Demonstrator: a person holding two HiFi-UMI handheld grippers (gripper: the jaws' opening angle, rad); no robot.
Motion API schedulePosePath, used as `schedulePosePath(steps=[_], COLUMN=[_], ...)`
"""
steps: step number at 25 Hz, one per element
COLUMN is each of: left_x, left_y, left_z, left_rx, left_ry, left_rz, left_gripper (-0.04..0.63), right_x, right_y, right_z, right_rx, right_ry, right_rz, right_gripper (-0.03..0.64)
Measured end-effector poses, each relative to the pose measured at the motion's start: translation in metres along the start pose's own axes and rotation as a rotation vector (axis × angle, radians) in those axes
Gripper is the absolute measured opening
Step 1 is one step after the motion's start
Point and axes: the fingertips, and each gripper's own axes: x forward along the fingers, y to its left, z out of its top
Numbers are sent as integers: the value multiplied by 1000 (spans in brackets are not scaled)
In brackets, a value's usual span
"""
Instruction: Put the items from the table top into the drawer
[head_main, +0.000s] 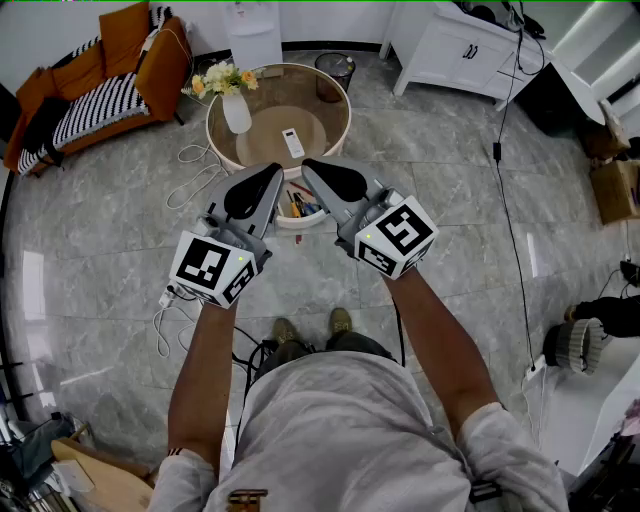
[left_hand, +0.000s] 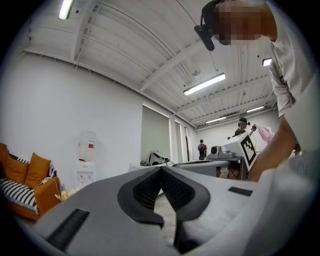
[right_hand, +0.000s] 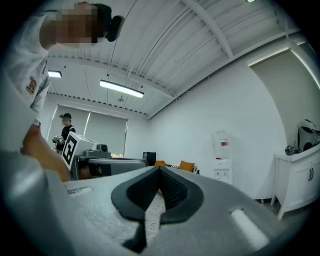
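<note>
Both grippers were held level, side by side in front of the person, over the grey floor (head_main: 90, 260) and just short of the round table (head_main: 344, 128).

L gripper (head_main: 270, 176): jaws closed, tips touching, nothing btwn them; the left gripper view showed the pads meeting at the tip. R gripper (head_main: 312, 170): jaws fully closed too and empty, same picture in the right gripper view. The two sets of tips pointed toward the table, near each other but apart.

On the glass table top lay a white remote (head_main: 292, 143), approx. centre. A white vase (head_main: 236, 112) w/ flowers (head_main: 222, 78) stood upright at the table's left edge.

The drawer (head_main: 290, 224) stood open on the table's near side, just beyond the jaw tips and btwn them. It held pens or small tools (head_main: 300, 205); couldn't tell which.

An orange sofa (head_main: 120, 70) sat far left and a waste bin (head_main: 335, 68) beyond the table. A white cabinet (head_main: 460, 50) stood far right, and white cables (head_main: 195, 175) lay on the floor left of the table.
</note>
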Motion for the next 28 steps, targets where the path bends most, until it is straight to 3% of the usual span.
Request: schedulePosePath(steps=[17, 28], left_x=[-14, -42], left_y=[28, 66], left_z=[-11, -20], left_rx=[-2, 25], left_ry=[-5, -5], left_rz=[31, -10], left_gripper=[-2, -2], right_x=[22, 65], right_y=[11, 35], right_z=[-12, -27], right_rx=[-16, -42], right_ry=[22, 54], right_rz=[-19, -66], right_gripper=[2, 2])
